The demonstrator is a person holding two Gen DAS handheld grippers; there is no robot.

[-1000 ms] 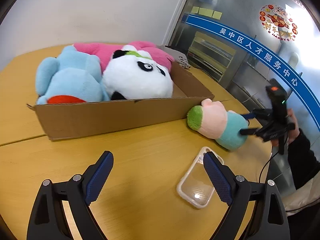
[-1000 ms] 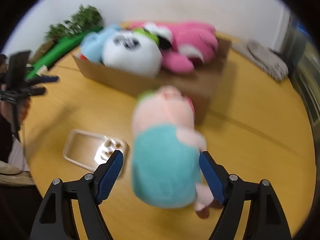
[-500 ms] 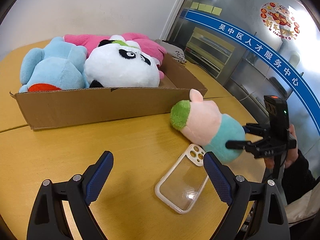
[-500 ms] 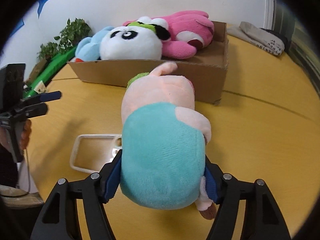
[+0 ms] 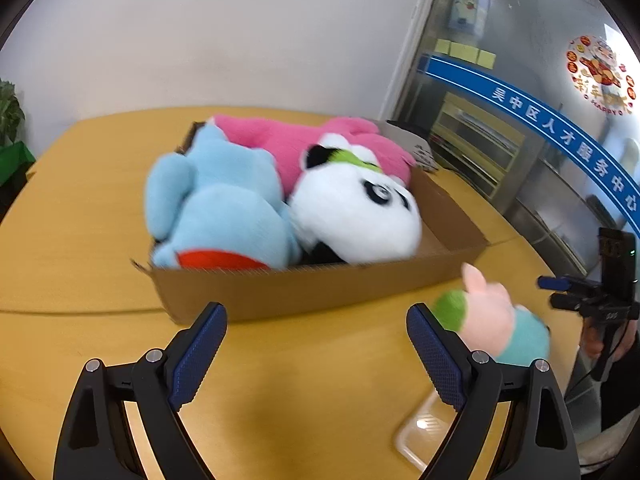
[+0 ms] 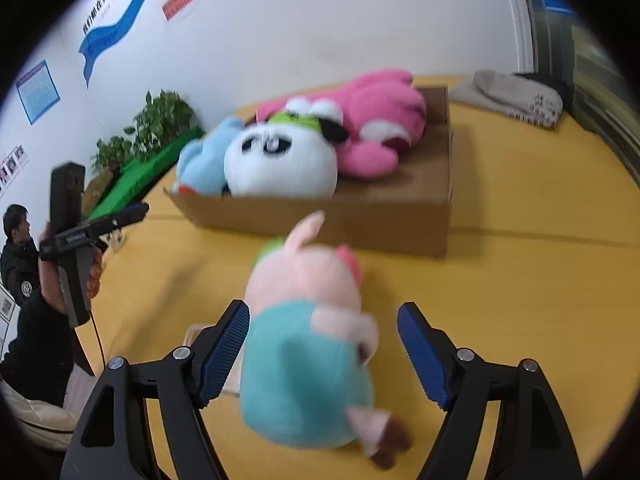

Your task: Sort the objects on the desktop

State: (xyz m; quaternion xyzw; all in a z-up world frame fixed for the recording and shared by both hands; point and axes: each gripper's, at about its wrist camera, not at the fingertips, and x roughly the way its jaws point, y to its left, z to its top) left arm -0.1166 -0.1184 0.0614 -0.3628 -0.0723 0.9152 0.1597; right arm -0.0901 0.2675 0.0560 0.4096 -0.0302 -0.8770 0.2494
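A pink pig plush in a teal dress (image 6: 308, 344) lies between the jaws of my right gripper (image 6: 324, 356), which stand open; the left pad (image 6: 224, 348) touches it and the right pad is apart. The pig also shows in the left wrist view (image 5: 496, 328). A cardboard box (image 5: 320, 288) holds a blue plush (image 5: 224, 216), a panda (image 5: 356, 216) and a pink plush (image 5: 288, 140). My left gripper (image 5: 316, 356) is open and empty, in front of the box. A clear phone case (image 5: 424, 436) lies partly hidden behind its right finger.
The wooden table (image 6: 540, 300) carries a grey cloth (image 6: 512, 96) at its far right. Potted plants (image 6: 160, 120) stand beyond the table's left edge. The left gripper shows in a hand at the left (image 6: 80, 232).
My right gripper was closed on the pig half a second ago and has opened; the pig sits looser between the fingers. The left gripper has swung toward the box, so the phone case slid to the lower right.
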